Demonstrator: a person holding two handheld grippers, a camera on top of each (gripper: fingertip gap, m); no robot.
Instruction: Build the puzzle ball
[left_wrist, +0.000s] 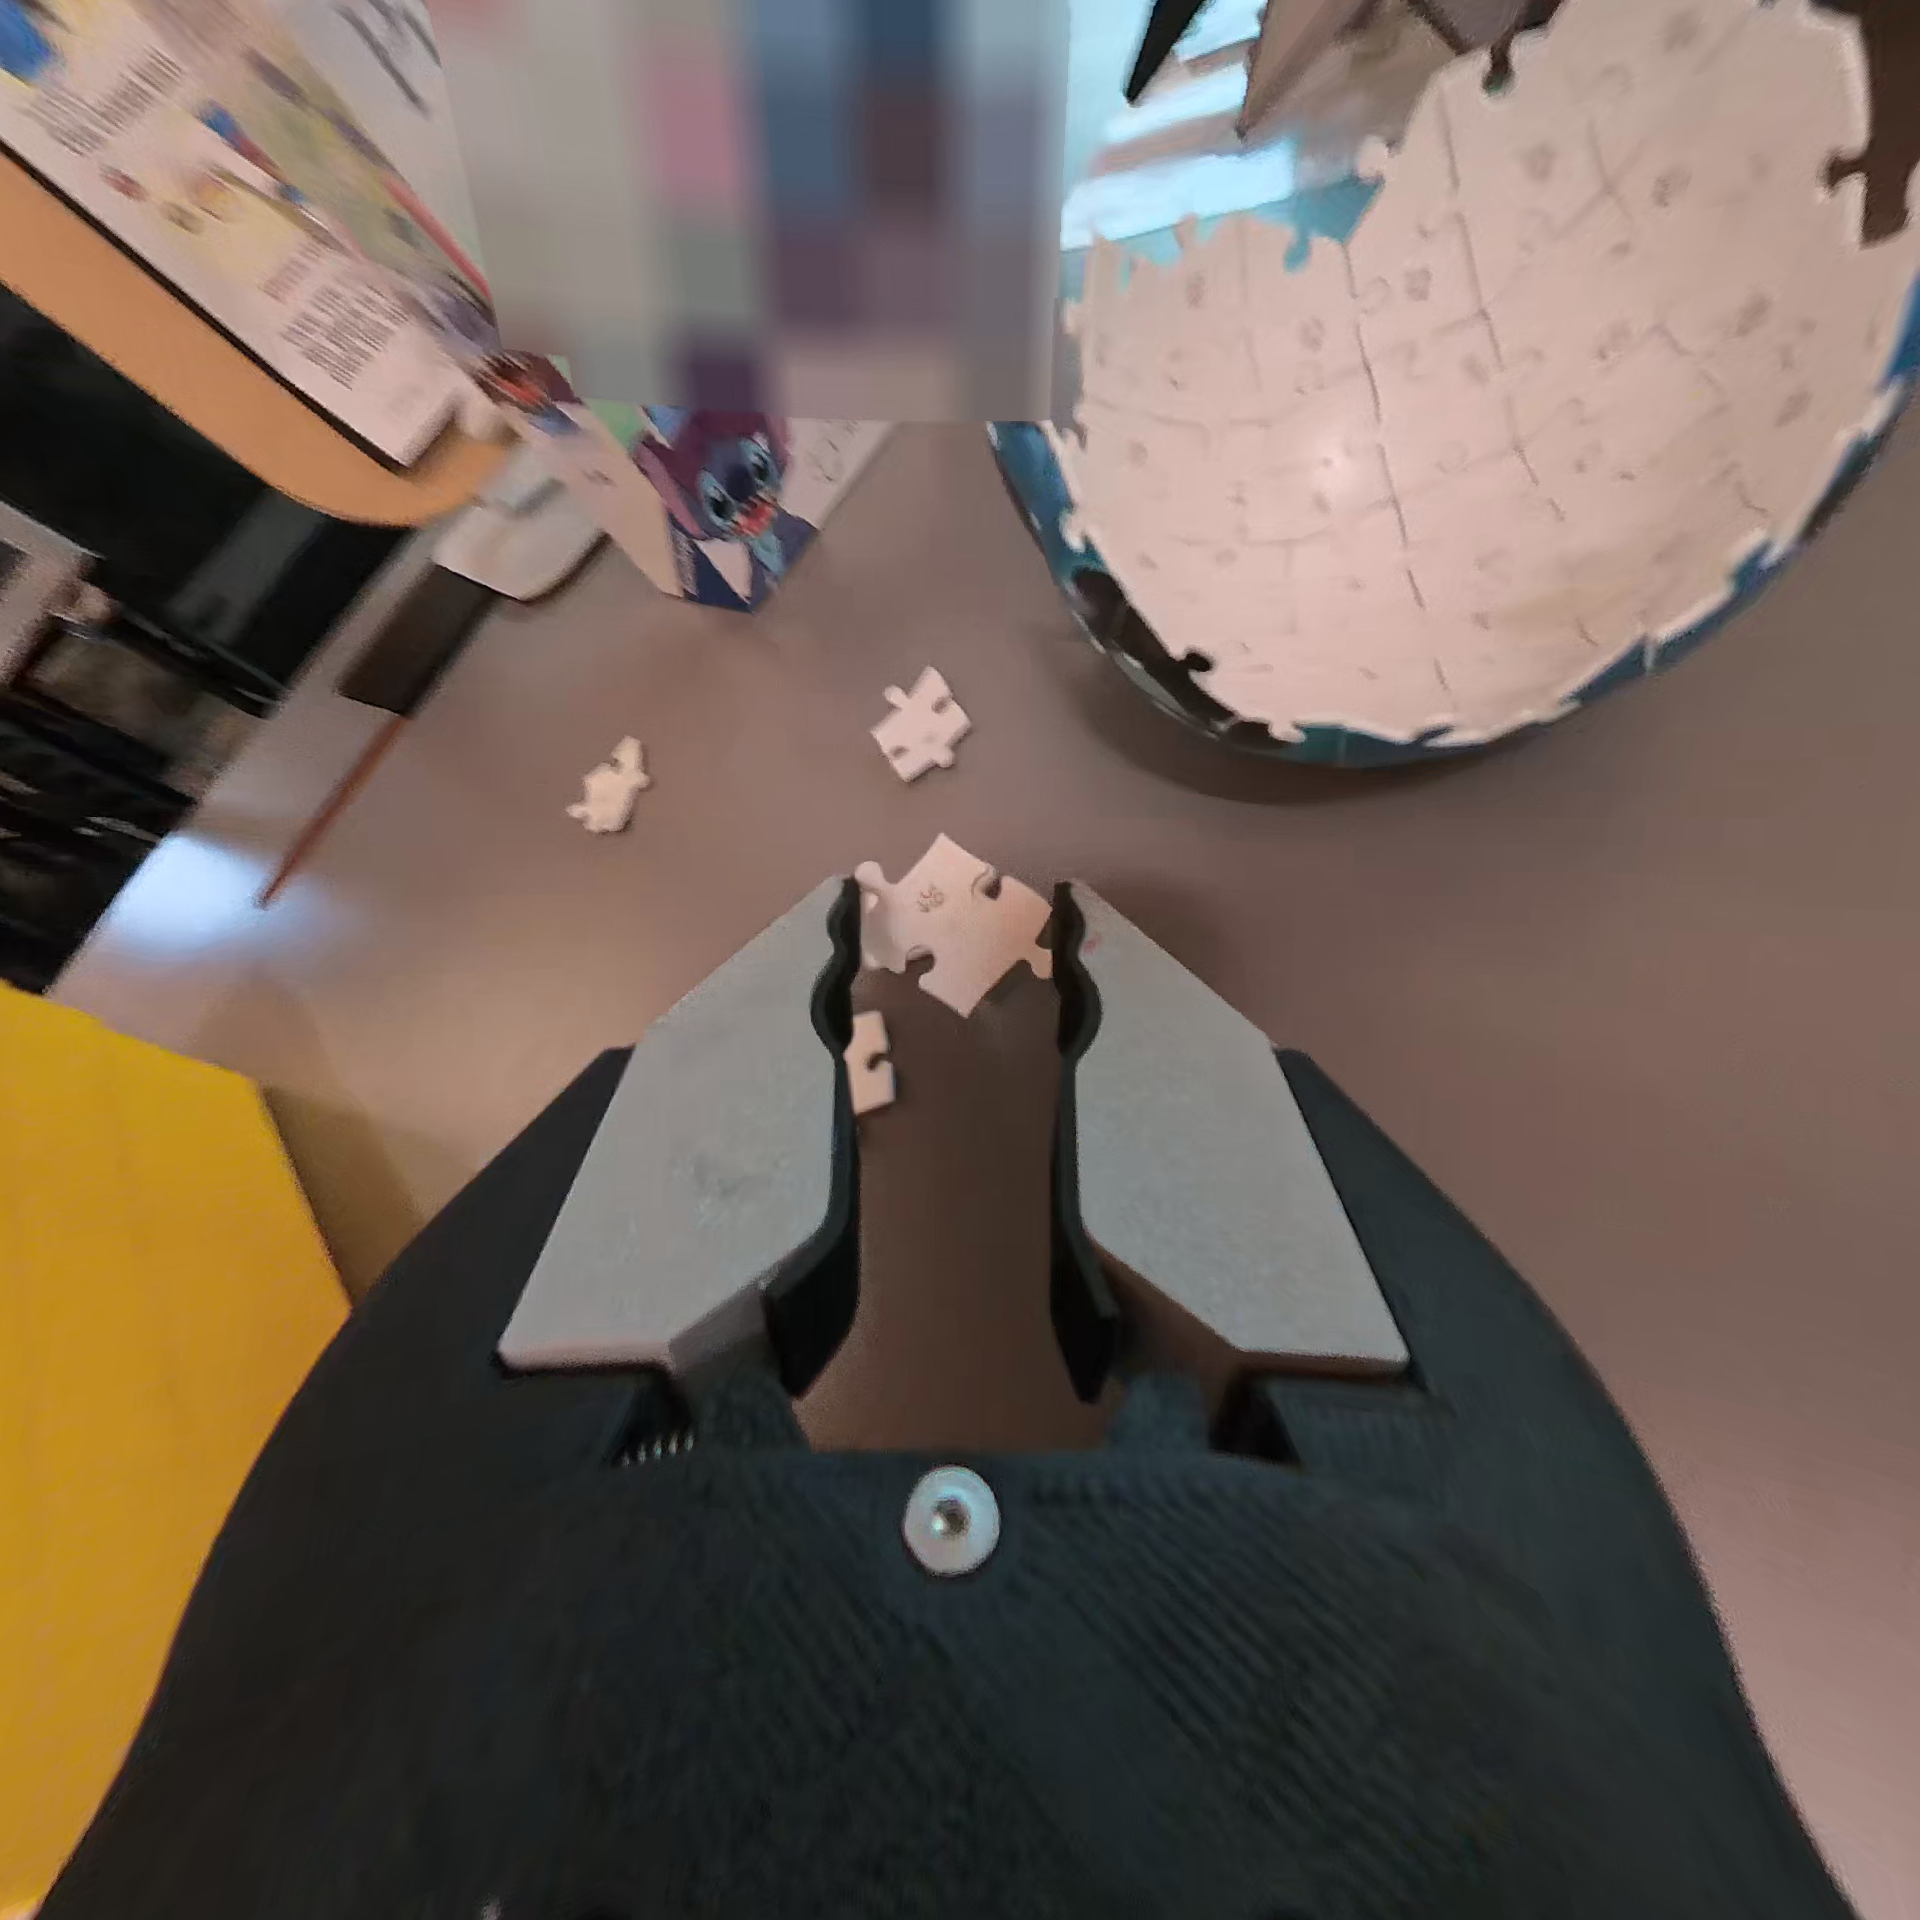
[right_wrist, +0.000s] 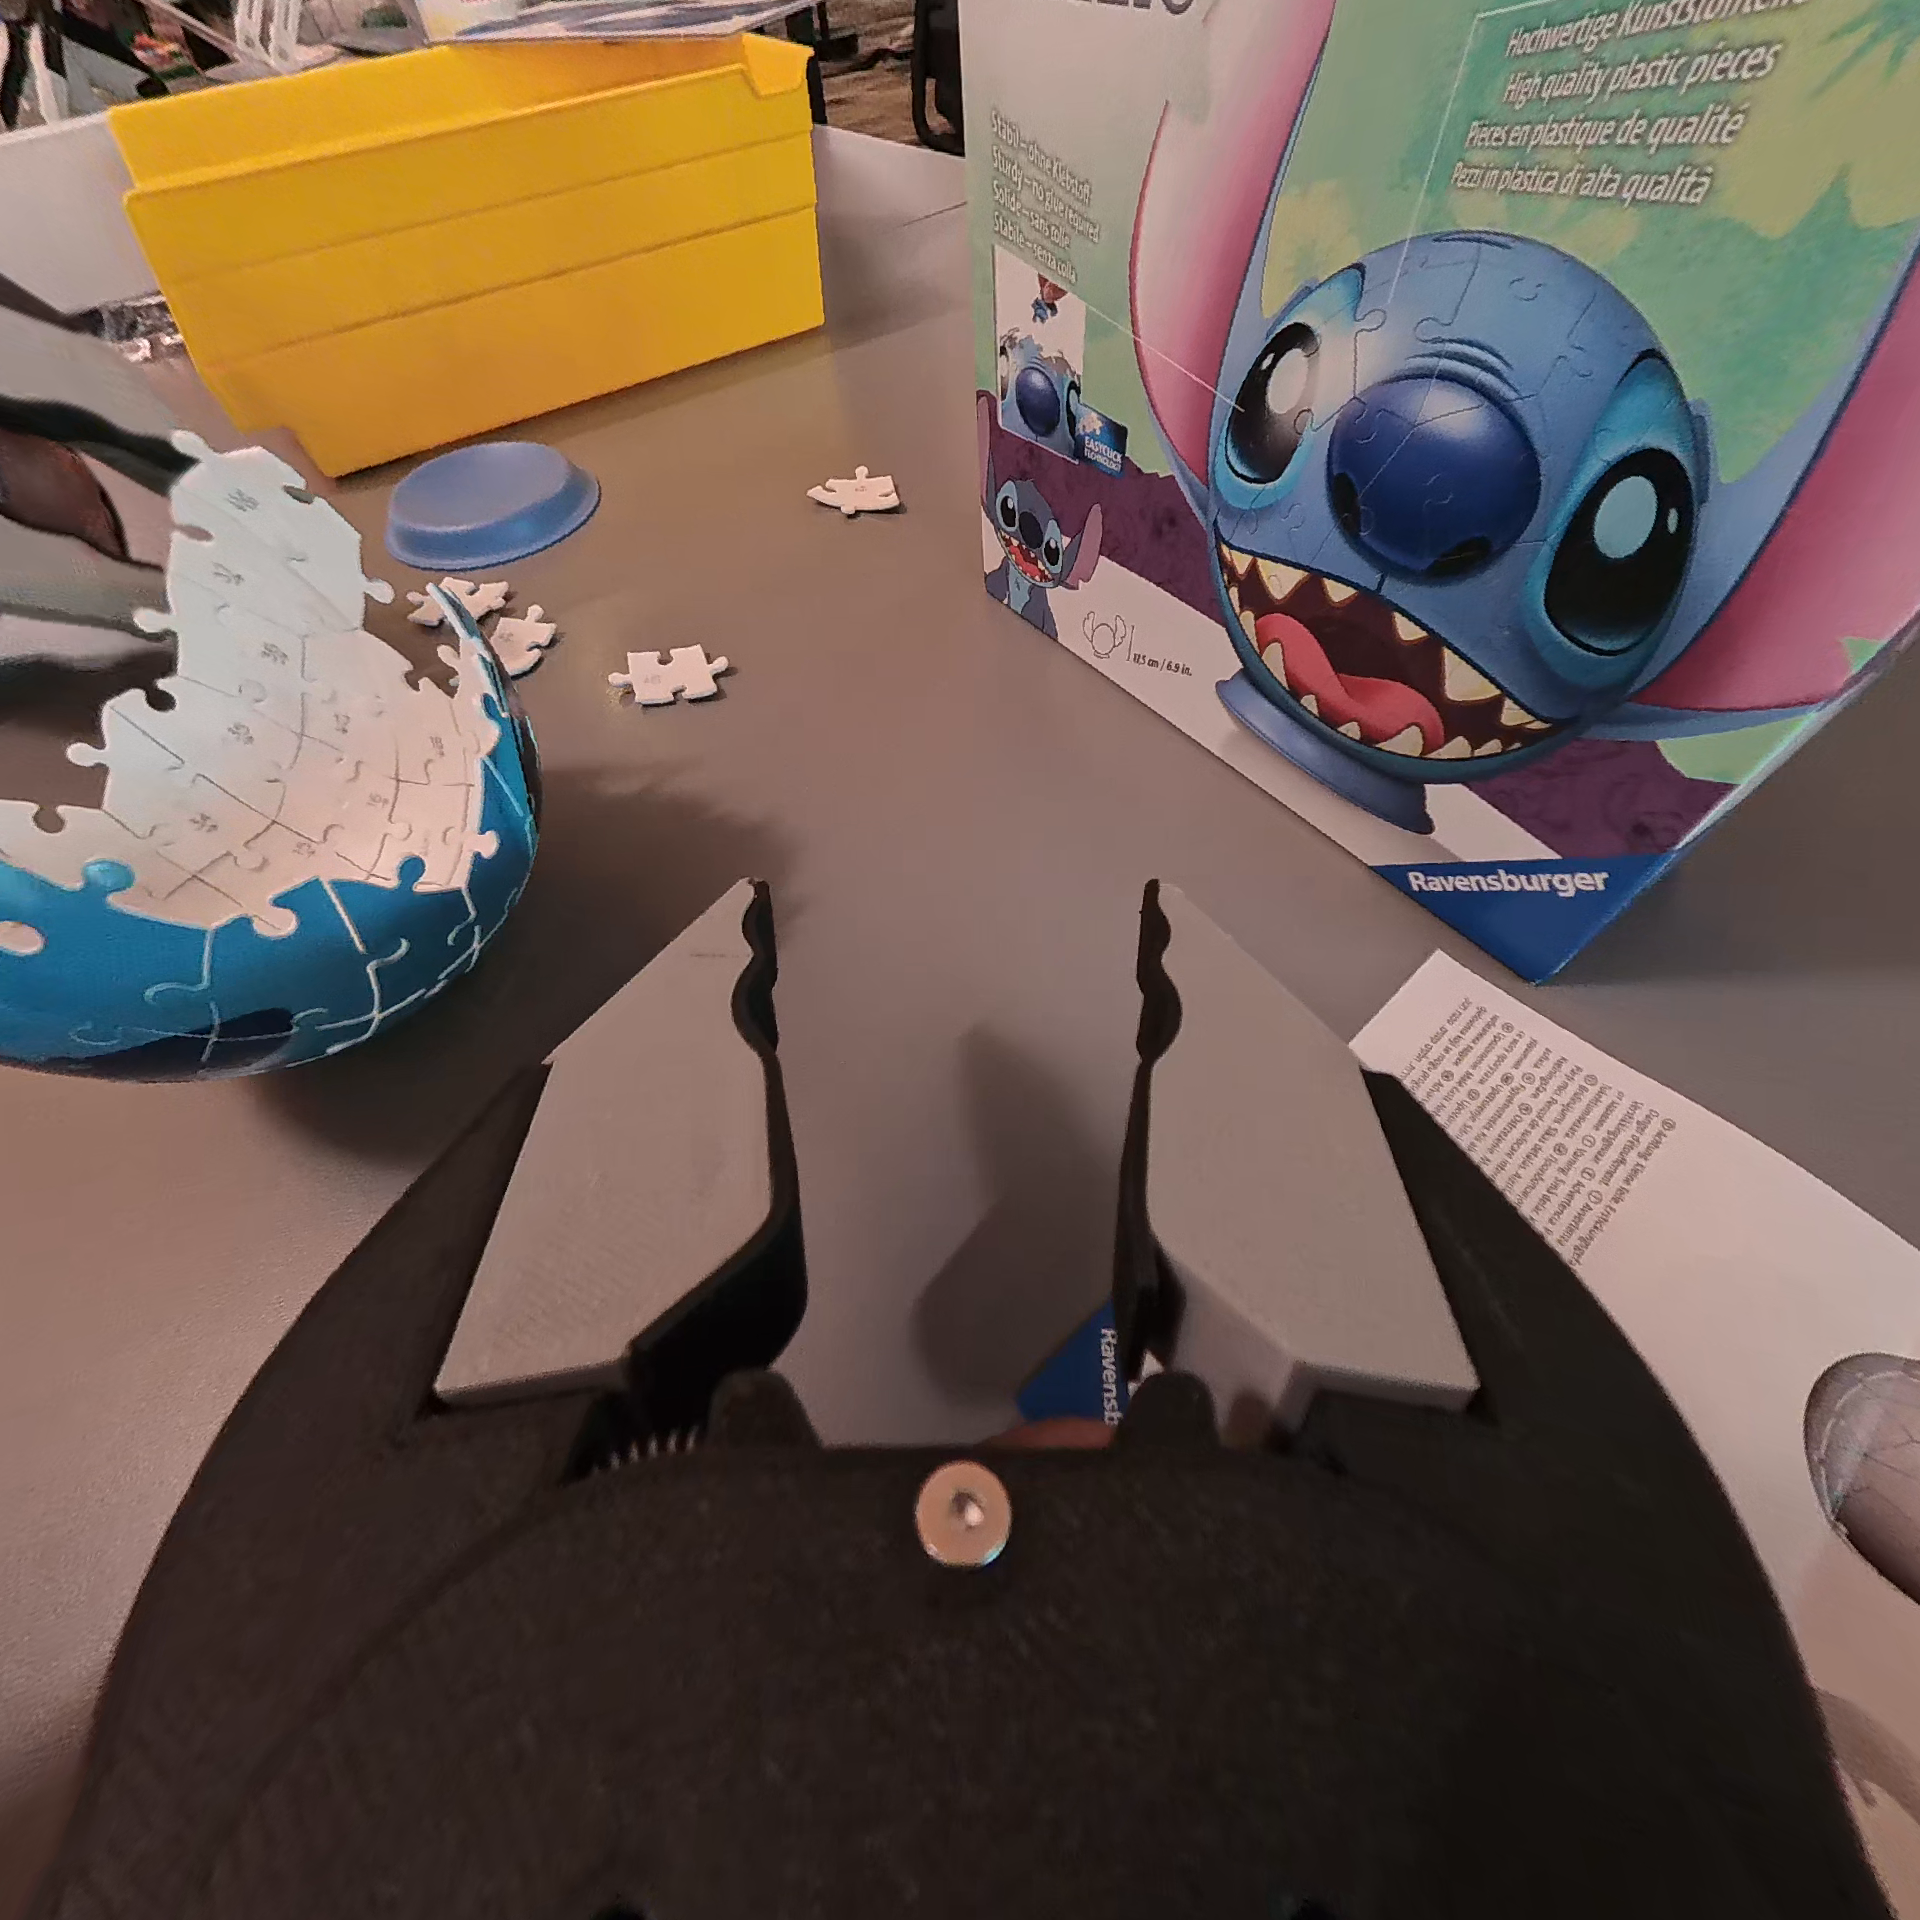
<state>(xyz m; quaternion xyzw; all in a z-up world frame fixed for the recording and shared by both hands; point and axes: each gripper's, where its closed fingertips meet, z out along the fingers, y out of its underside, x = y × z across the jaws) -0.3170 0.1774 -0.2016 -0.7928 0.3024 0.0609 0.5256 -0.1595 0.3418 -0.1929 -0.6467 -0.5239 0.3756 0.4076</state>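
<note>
The puzzle ball (left_wrist: 1455, 416) is a partly built open shell, white inside and blue outside, lying on the grey table (left_wrist: 1351, 1039). It also shows in the right wrist view (right_wrist: 260, 748), at the left. My left gripper (left_wrist: 951, 904) is shut on a white puzzle piece (left_wrist: 956, 925), held by its edges between the fingertips just above the table, left of the ball. Another loose piece (left_wrist: 871, 1060) lies under the fingers. My right gripper (right_wrist: 956, 904) is open and empty above bare table, to the right of the ball.
Loose white pieces lie on the table (left_wrist: 920, 722) (left_wrist: 613, 784) (right_wrist: 665, 675) (right_wrist: 852, 488). A blue round stand (right_wrist: 494, 509) sits before a yellow bin (right_wrist: 468, 239). The puzzle box (right_wrist: 1455, 416) stands at the right, with a printed leaflet (right_wrist: 1610, 1247) near it. Tip to tip, the grippers are about 25 centimeters apart.
</note>
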